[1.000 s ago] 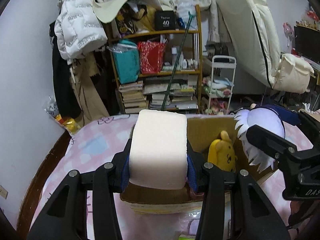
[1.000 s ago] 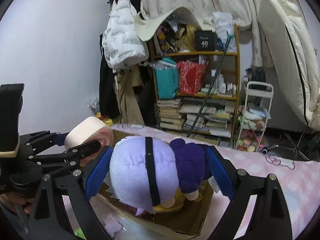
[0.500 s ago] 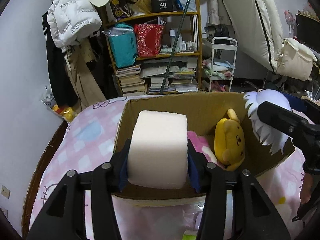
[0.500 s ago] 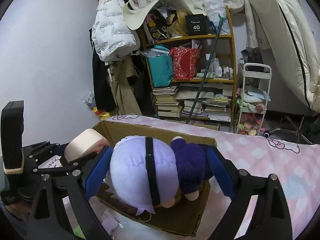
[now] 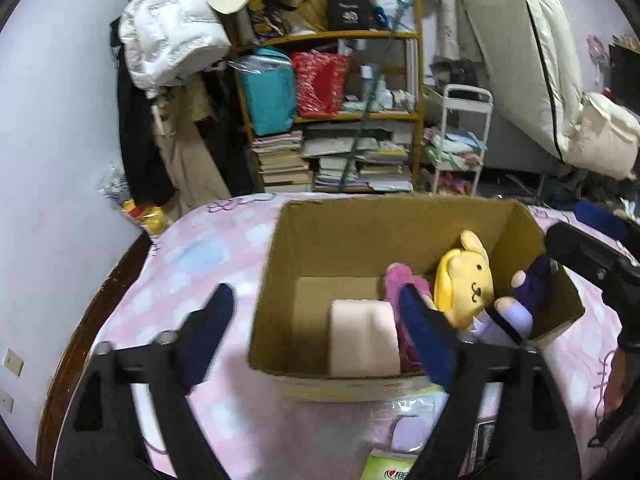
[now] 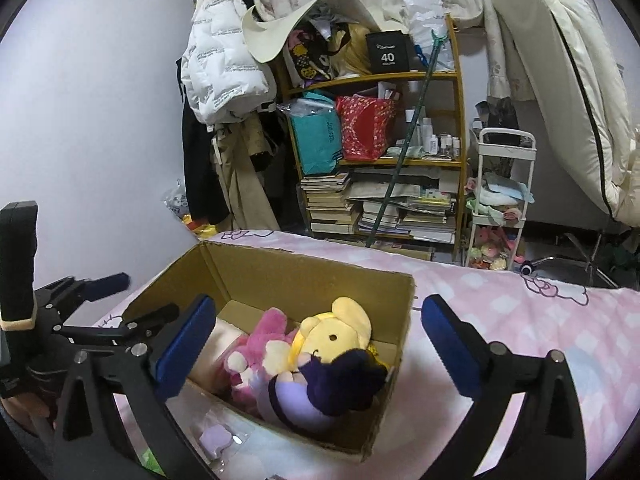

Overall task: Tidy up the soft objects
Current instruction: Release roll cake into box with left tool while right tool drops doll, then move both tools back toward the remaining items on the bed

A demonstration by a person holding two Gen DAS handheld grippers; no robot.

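An open cardboard box (image 5: 384, 216) (image 6: 280, 276) stands on the pink bed. Inside lie a pale foam block (image 5: 362, 338) (image 6: 218, 346), a pink plush (image 5: 400, 280) (image 6: 260, 340), a yellow dog plush (image 5: 464, 280) (image 6: 336, 330) and a purple-and-white doll (image 5: 516, 304) (image 6: 320, 388). My left gripper (image 5: 316, 340) is open and empty above the box's near left side. My right gripper (image 6: 316, 348) is open and empty above the box, over the doll.
The pink checked bedspread (image 5: 192, 264) (image 6: 540, 320) surrounds the box. A clear packet with small items (image 5: 408, 432) (image 6: 220, 440) lies in front of the box. A cluttered bookshelf (image 6: 380, 160), hanging coats (image 6: 224, 80) and a white cart (image 6: 500, 200) stand behind the bed.
Both grippers opened. The foam block dropped from the left gripper into the box, and the purple doll dropped from the right gripper onto the plush toys in the box.
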